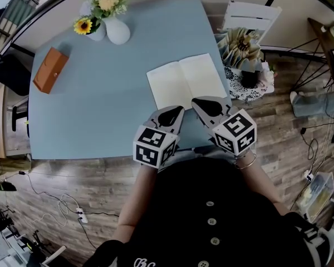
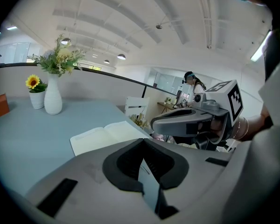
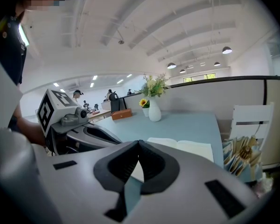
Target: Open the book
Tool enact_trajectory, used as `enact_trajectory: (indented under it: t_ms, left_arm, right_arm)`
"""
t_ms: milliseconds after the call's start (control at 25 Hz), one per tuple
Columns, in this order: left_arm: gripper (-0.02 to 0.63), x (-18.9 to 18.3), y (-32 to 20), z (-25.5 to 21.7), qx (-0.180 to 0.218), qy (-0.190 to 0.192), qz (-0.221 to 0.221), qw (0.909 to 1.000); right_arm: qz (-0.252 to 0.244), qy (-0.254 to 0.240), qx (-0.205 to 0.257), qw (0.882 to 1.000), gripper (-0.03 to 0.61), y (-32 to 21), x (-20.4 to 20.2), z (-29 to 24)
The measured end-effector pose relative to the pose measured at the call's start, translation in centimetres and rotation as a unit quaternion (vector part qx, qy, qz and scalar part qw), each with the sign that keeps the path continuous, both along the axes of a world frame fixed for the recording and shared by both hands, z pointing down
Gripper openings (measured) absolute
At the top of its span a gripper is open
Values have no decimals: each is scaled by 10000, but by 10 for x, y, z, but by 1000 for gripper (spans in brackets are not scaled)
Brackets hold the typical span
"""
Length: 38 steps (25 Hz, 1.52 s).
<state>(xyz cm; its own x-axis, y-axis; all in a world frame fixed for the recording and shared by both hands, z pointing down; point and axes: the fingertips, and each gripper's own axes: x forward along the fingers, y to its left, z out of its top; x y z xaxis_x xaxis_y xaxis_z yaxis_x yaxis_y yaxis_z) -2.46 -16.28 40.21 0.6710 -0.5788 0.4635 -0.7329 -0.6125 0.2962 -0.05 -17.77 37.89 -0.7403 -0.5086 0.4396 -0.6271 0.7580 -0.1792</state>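
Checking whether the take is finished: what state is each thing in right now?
Book: open, lying flat on the table.
Left gripper: jaws shut, empty.
Right gripper: jaws shut, empty.
White vase: upright, holding flowers.
Orange case: closed, lying flat.

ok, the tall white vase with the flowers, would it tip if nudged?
Likely top-heavy: the vase is tall and narrow-necked, and the bouquet spreads wider than its base, so a high push may tip it. Its smooth white surface looks glazed, probably slippery and breakable. The sunflower pot stands right beside it and might get knocked too.
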Motion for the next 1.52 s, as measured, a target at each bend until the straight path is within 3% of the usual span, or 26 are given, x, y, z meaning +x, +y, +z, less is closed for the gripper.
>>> enact_trajectory:
  t_ms: [600, 1520]
  left_arm:
    - [12, 4, -5, 1, -64, 163, -29, 9998]
    - [12, 7, -4, 6, -162, 76, -24, 9998]
  right_arm:
    - [-83, 86, -72, 9999, 2, 0, 2, 6]
    - [-195, 75, -247, 9995, 2, 6, 3, 15]
